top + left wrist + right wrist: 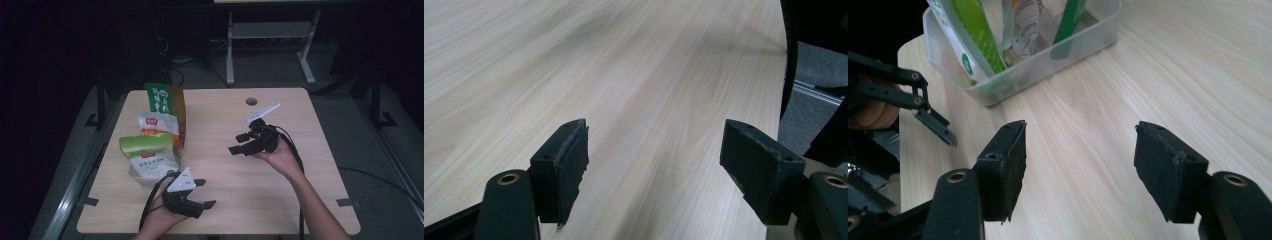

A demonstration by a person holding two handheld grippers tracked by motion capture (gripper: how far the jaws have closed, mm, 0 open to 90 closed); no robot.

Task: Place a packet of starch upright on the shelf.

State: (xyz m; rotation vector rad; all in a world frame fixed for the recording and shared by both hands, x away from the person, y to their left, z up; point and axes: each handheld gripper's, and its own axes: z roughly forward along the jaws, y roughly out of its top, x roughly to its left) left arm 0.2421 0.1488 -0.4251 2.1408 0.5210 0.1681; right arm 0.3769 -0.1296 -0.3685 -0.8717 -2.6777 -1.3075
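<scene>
both grippers' fingers (1003, 170) spread wide over bare table (624, 75)

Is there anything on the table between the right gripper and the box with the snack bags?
Nothing visible. The right gripper is open and points toward the clear box of snack bags, with bare table between. The left gripper sits off to the side, nearer the person.

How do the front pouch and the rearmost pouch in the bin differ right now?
The front pouch is light green above a white lower half; the rearmost pouch is dark green with an orange side. The front pouch sits nearest the left gripper, while the rearmost pouch is farthest from it and stands taller in the high view. Both stand upright in the clear plastic bin, and neither is touched by a gripper.
</scene>
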